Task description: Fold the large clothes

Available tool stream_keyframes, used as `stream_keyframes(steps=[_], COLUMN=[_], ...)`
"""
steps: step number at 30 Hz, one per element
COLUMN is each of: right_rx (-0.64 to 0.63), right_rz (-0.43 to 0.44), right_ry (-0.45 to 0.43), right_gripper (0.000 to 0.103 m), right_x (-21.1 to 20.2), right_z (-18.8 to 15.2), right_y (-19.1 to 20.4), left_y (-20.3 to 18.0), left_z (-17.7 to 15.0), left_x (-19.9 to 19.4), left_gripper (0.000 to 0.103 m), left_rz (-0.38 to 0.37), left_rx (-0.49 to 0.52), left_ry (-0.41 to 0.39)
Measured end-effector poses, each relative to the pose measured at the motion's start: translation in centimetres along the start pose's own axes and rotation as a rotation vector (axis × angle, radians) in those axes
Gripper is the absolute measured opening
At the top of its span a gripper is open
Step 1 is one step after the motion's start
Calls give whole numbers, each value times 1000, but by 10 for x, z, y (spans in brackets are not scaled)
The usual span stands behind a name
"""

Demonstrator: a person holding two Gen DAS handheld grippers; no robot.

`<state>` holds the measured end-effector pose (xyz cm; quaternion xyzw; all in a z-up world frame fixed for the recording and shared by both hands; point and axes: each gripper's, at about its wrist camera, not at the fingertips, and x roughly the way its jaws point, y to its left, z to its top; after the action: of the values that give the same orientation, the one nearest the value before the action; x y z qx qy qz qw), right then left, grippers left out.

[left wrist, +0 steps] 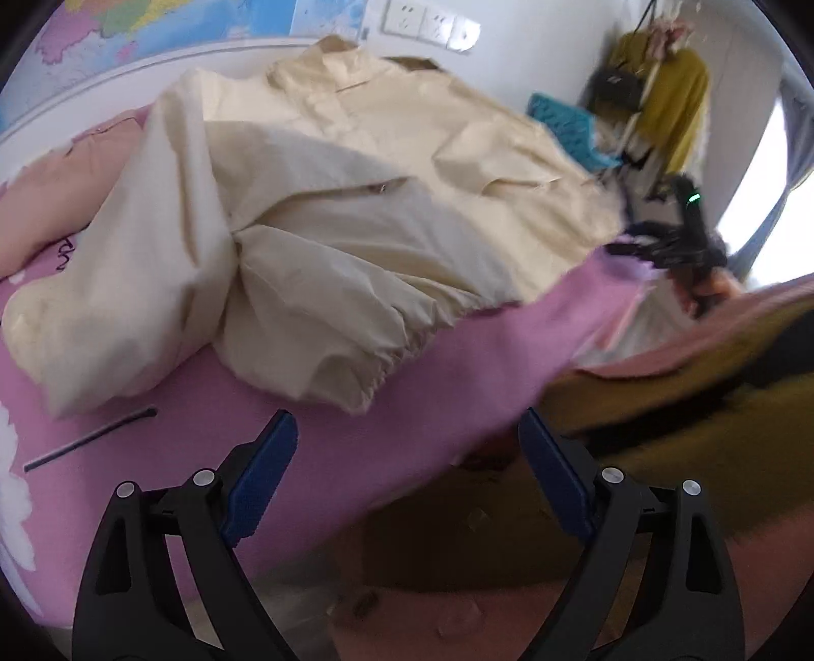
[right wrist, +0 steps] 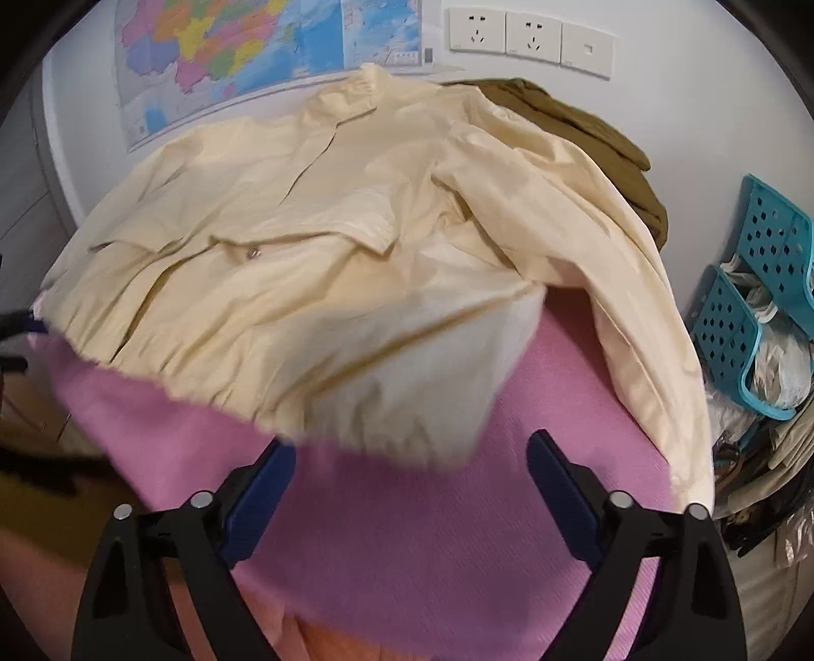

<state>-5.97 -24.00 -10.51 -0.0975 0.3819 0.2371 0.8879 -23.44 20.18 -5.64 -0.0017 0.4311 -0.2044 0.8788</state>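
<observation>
A large cream jacket lies spread on the pink bed sheet, collar toward the wall, its elastic hem nearest me. In the right wrist view the same cream jacket has one sleeve trailing down the right side. My left gripper hovers open over the pink sheet just short of the hem, nothing between its blue pads. My right gripper is open too, just below the hem, with only the sheet under it. The right gripper also shows blurred at the bed's right edge in the left wrist view.
A thin dark stick lies on the sheet at left. An olive garment sits behind the jacket. Teal perforated baskets stand to the right of the bed. A map and wall sockets are on the wall; clothes hang far right.
</observation>
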Motion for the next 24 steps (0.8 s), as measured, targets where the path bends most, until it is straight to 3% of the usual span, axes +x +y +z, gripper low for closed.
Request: stream_keyframes(steps=[3,5,6,7,8,10,12,15,17,18,19,20,21,22,23,24], right_rx=[28,102,140,176,204,276,267,247,224,231,239,234,212,189,193,199], right_rz=[5,69,87,108,141,266,363,477,401,375,364,332,305,311,321,326], right_ry=[-32,-66,-82,-81,-84,-107,-133,-127,-59,1,38,88,112,115,114,113], right_gripper=[74,50,42,16,10,9,9,9,9,10,17,34,43,51,71,81], right_x=[15,19,19,17,16,1,-19,-36,-26,-14,-7,1,3,-2,-9,-16], right_z=[10,17,20,23,25,28,31,26,20,16,13,8,4,0,-4,-8], right_y=[4,1,0,-2,-4,-5,1,12,16,14,12,9,9,7,2,-4], left_y=[0,7,14,22,27,47,56,61,59,56,50,38,27,18,8,3], left_z=[12,21,25,30,34,40,42,43,41,43,43,43,41,37,33,31], left_x=[24,24,22,15,8,-15,-41,-65,-67,-60,-52,-47,-50,-57,-69,-82], left_gripper=[84,74,61,36,24,12,10,10,12,18,20,19,31,51,55,60], left_rz=[88,66,44,48,47,-1,31,72,114,160,217,251,253,240,195,142], left_rx=[-40,-113,-156,-207,-235,-332,-352,-355,-311,-278,-229,-143,-62,-6,54,86], left_ry=[-18,-74,-106,-160,-186,-254,-296,-299,-242,-185,-121,-82,-82,-105,-154,-205])
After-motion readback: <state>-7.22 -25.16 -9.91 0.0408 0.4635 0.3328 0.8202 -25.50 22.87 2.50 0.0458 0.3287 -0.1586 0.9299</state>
